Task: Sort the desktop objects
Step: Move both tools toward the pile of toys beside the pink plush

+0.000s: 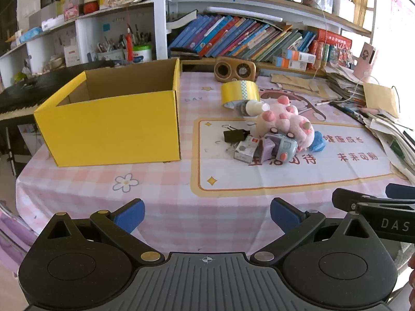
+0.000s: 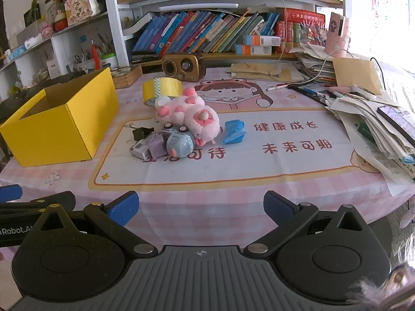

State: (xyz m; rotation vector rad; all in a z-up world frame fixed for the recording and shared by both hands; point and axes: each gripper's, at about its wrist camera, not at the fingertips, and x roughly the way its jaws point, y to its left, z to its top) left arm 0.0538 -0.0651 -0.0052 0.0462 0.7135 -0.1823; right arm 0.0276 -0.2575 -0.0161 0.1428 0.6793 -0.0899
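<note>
An open yellow cardboard box (image 1: pixel 111 127) (image 2: pixel 57 129) stands at the left of the table. To its right lies a pile: a pink plush toy (image 1: pixel 288 121) (image 2: pixel 192 116), a blue toy car (image 1: pixel 282 146) (image 2: pixel 179 142), a purple block (image 1: pixel 265 150) (image 2: pixel 155 145), a small grey carton (image 1: pixel 245 151) (image 2: pixel 138 150), a black binder clip (image 1: pixel 234 134) (image 2: pixel 141 132), a small white bottle (image 1: pixel 253 107), a yellow tape roll (image 1: pixel 240 93) (image 2: pixel 162 89) and a blue crumpled bag (image 1: pixel 317 142) (image 2: pixel 234 132). My left gripper (image 1: pixel 207 216) and right gripper (image 2: pixel 201 208) are open and empty at the table's near edge.
A brown retro radio (image 1: pixel 234 71) (image 2: pixel 184 66) stands at the back. Stacks of papers and pens (image 2: pixel 368 119) crowd the right side. Bookshelves (image 2: pixel 207 33) rise behind the table. The other gripper shows at the right edge of the left wrist view (image 1: pixel 376 207).
</note>
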